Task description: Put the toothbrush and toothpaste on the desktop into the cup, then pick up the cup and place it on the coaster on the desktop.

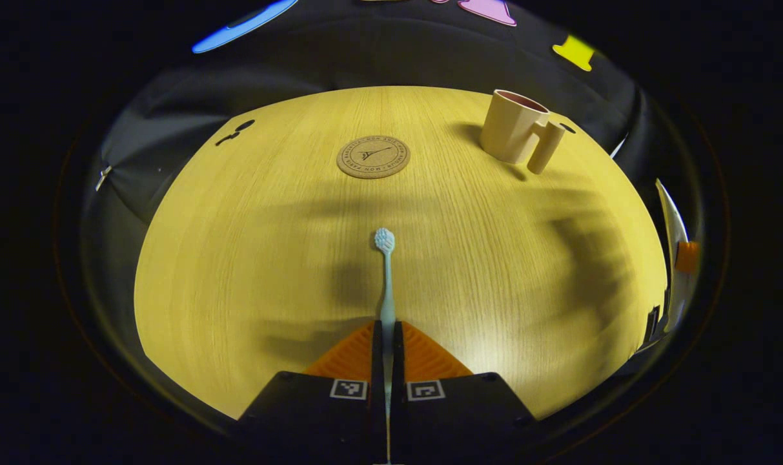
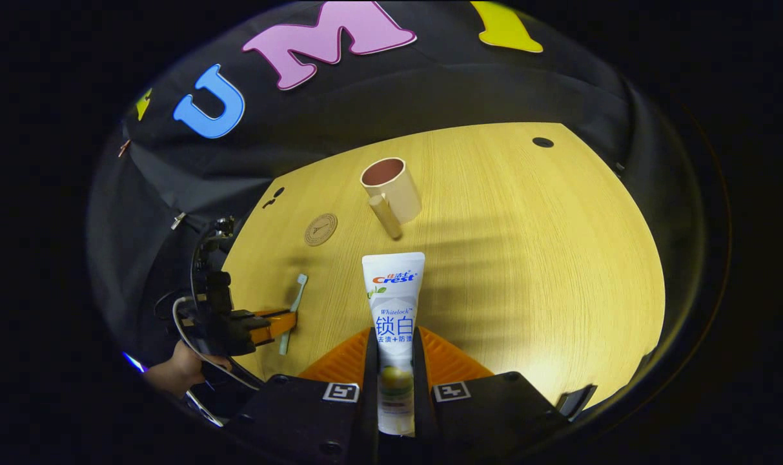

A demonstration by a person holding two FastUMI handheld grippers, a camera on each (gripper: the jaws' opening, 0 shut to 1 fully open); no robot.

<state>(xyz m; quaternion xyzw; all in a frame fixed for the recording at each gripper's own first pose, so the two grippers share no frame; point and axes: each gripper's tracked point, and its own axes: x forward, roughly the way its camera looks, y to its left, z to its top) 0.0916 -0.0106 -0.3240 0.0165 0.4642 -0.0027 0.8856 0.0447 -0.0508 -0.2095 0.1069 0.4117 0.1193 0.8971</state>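
- Pinching the toothbrush (image 1: 385, 284) handle, the left gripper (image 1: 386, 336) is holding it above the desktop (image 1: 236, 258), bristle head pointing straight ahead toward the coaster (image 1: 373, 156).
- The right gripper (image 2: 396, 349) is clamping the toothpaste (image 2: 394, 310) tube, its flat end pointing toward the cup (image 2: 392, 188).
- The cup is standing upright, empty, beside the coaster, nothing lying between.
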